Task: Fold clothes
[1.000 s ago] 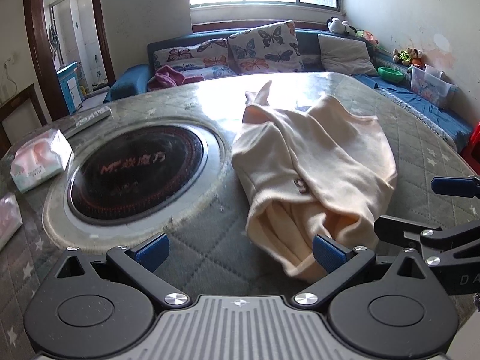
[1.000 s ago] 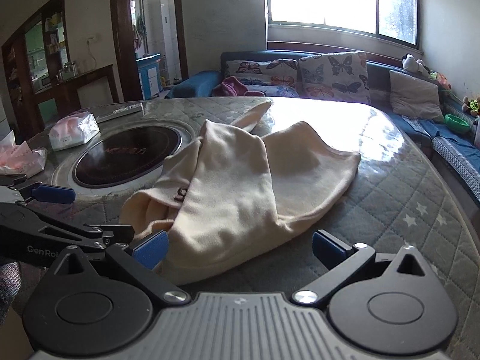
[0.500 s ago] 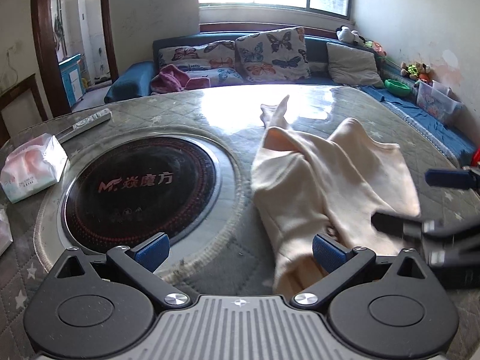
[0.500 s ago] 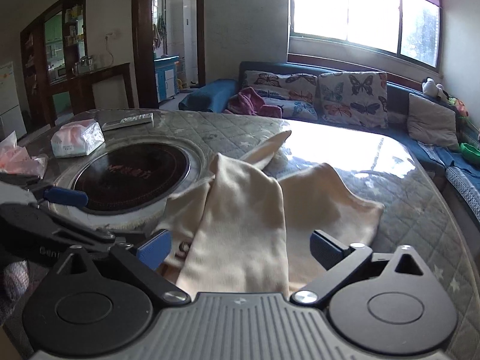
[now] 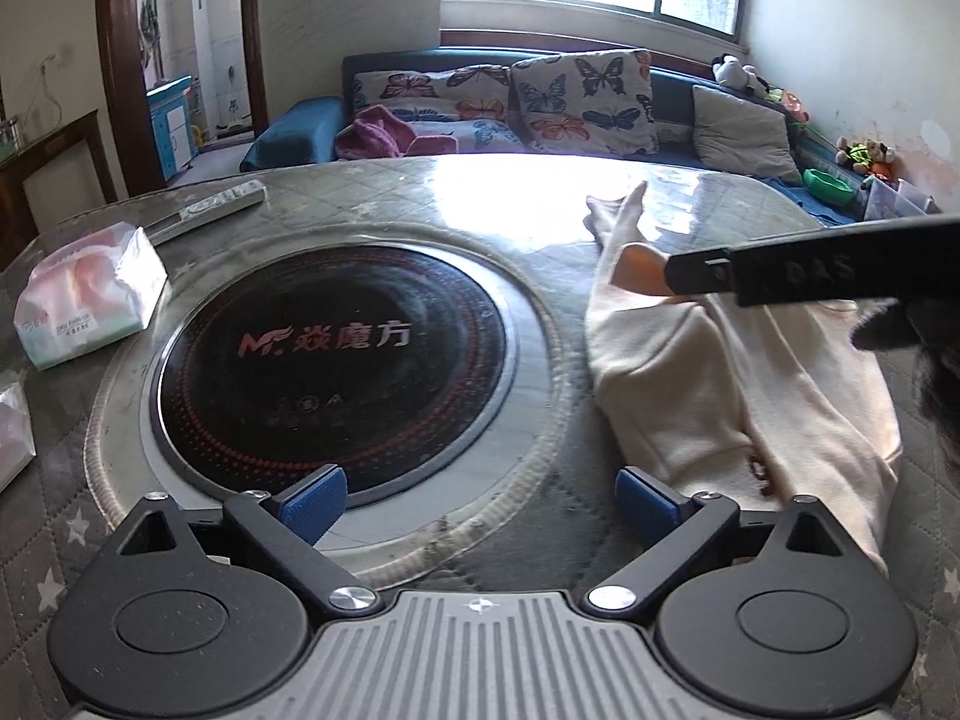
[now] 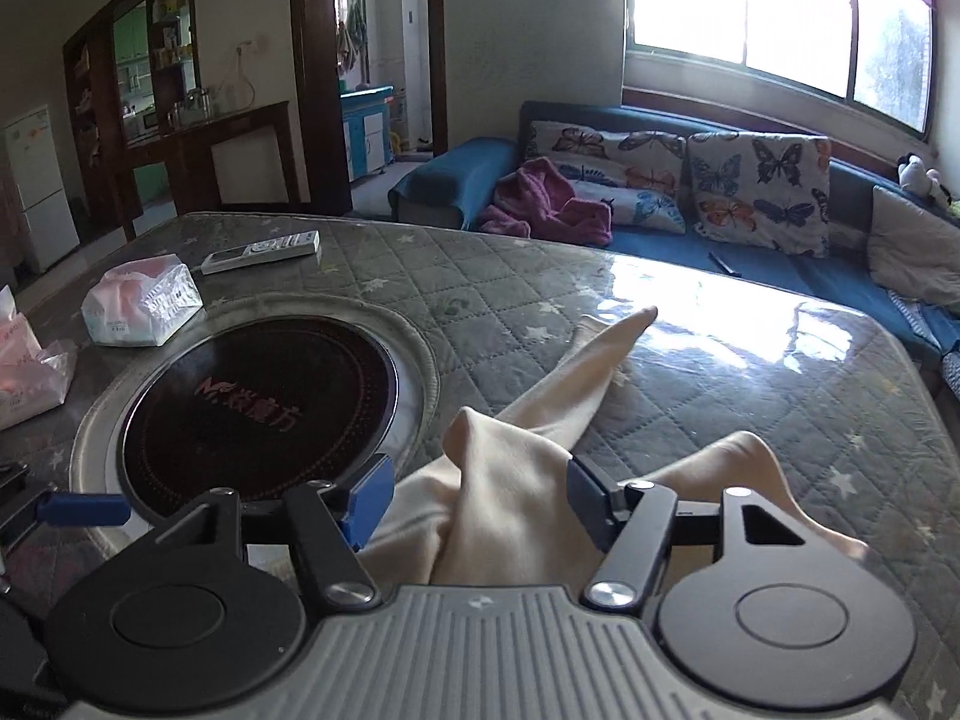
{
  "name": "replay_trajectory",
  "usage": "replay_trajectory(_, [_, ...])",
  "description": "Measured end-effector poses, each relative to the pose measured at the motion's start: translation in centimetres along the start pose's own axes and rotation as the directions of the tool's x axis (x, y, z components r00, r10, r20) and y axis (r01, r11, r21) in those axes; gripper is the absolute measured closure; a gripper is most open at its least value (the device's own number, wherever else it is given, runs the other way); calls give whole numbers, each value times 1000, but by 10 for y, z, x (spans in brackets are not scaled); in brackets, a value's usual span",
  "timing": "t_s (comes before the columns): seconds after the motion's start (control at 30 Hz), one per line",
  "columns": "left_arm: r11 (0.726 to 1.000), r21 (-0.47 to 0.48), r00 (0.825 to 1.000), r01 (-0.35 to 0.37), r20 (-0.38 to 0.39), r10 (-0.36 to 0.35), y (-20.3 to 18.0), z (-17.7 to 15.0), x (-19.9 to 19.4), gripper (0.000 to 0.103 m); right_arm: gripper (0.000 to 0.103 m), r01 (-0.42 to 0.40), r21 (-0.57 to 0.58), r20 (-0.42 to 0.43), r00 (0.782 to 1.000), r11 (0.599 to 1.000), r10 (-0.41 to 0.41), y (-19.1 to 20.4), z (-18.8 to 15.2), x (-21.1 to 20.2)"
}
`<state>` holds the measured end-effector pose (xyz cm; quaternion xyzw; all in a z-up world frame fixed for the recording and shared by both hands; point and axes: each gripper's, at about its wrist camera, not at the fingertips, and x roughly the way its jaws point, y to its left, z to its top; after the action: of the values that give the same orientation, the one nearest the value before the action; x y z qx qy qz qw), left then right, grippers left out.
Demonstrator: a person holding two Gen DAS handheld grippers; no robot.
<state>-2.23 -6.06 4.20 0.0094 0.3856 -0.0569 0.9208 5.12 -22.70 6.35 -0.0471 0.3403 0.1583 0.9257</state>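
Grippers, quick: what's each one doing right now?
Left gripper: closing slightly, nothing between its fingers.
Right gripper: closing around a raised fold of the cream garment, pads not yet pressing it.

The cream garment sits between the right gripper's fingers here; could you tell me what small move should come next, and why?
Probably finish closing the right gripper on the raised fold of the cream garment. Its jaws are closing with that fold between the blue pads, which do not yet seem to press it. The left gripper stands open over the table, holding nothing.
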Motion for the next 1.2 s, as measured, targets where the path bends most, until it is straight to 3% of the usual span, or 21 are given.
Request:
replay_trajectory(0.2, [1000, -6, 1000, -3, 4, 3, 7, 8, 6, 10, 73, 12, 28, -59, 998, 1000, -11, -10, 3, 28])
replay_trajectory(0.27, [1000, -2, 1000, 0, 7, 0, 6, 13, 9, 11, 87, 7, 39, -61, 998, 999, -5, -17, 0, 29])
replay_trajectory(0.37, [1000, 1, 1000, 13, 12, -13, 4, 24, 16, 14, 99, 25, 41, -21, 999, 999, -24, -26, -4, 15])
replay_trajectory(0.63, [995, 52, 995, 83, 52, -86, -15, 66, 40, 30, 100, 152, 81, 95, 983, 985, -159, -64, -25, -57])
replay_trajectory(0.77, [986, 109, 989, 124, 67, -132, -33, 87, 60, 34, 100, 260, 138, 111, 955, 956, -275, -91, -53, -101])
replay_trajectory(1.0, [964, 176, 975, 200, 62, -214, -63, 113, 102, 32, 100, 452, 263, -22, 886, 852, -464, -134, -129, -151])
replay_trajectory(1.2, [961, 155, 971, 230, 24, -237, -71, 122, 142, 33, 100, 525, 345, -139, 849, 778, -510, -156, -183, -171])
